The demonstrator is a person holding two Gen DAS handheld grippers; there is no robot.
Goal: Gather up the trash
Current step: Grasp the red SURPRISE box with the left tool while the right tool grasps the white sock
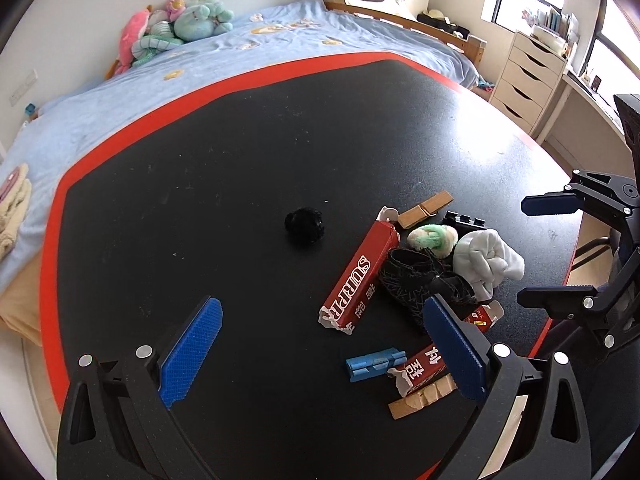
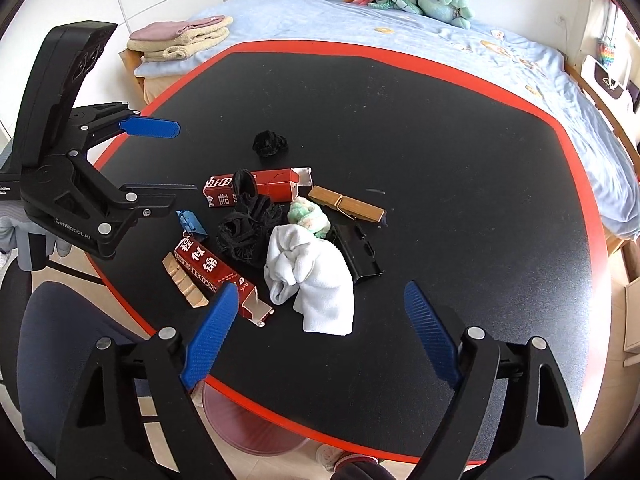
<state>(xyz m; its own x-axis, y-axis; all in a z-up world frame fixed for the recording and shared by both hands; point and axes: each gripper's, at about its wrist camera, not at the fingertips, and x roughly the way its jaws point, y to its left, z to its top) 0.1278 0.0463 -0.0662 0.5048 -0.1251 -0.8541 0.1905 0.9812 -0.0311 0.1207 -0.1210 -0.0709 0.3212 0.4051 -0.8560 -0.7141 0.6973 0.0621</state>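
A pile of trash lies on the black table (image 1: 200, 168) (image 2: 400, 120): two torn red boxes (image 1: 356, 276) (image 2: 264, 184), a white cloth (image 1: 486, 260) (image 2: 312, 276), black netting (image 1: 416, 276) (image 2: 244, 228), a green-white wad (image 1: 432, 236) (image 2: 310, 214), a wooden clip (image 1: 426, 208) (image 2: 346, 203), a blue scrap (image 1: 374, 362) (image 2: 191, 222) and a black ball (image 1: 305, 222) (image 2: 270, 143). My left gripper (image 1: 324, 356) (image 2: 168, 160) is open and empty above the pile's near side. My right gripper (image 2: 316, 328) (image 1: 548, 248) is open and empty over the white cloth.
A bed with a blue sheet (image 1: 180, 60) (image 2: 440, 28), plush toys (image 1: 176, 24) and folded towels (image 2: 180, 38) lies beyond the table. A white drawer unit (image 1: 528, 76) stands at the right. A pink bin (image 2: 248, 420) sits under the table's near edge beside a chair (image 2: 60, 340).
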